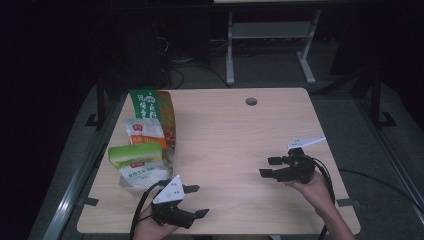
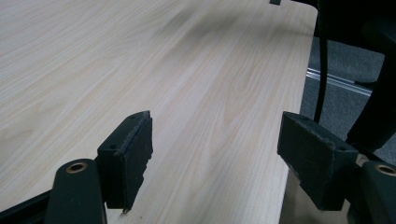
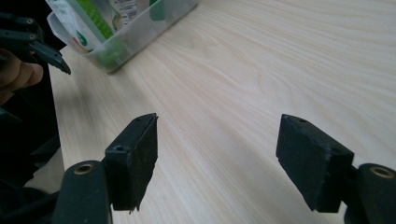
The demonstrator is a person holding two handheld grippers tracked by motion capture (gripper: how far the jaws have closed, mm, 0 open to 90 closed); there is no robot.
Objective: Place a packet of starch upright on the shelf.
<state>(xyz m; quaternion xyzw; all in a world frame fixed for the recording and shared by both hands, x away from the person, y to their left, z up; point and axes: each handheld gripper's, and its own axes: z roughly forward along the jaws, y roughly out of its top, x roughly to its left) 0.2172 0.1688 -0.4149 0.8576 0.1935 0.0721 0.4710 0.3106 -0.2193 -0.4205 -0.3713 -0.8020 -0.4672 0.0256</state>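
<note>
Tabletop: packets (image 1: 142, 150) beside left claw (image 1: 195, 201).

Pale wooden table (image 1: 235, 145), round cable hole (image 1: 251, 101), grey floor (image 1: 370, 135), metal frame legs (image 1: 230, 50)

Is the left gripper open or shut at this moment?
Open. The left gripper has its fingers wide apart, with bare table between them.

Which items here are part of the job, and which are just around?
Part of the job:
clear bin
snack packets
left gripper, open
right gripper, open

Just around:
table
cable hole
</note>
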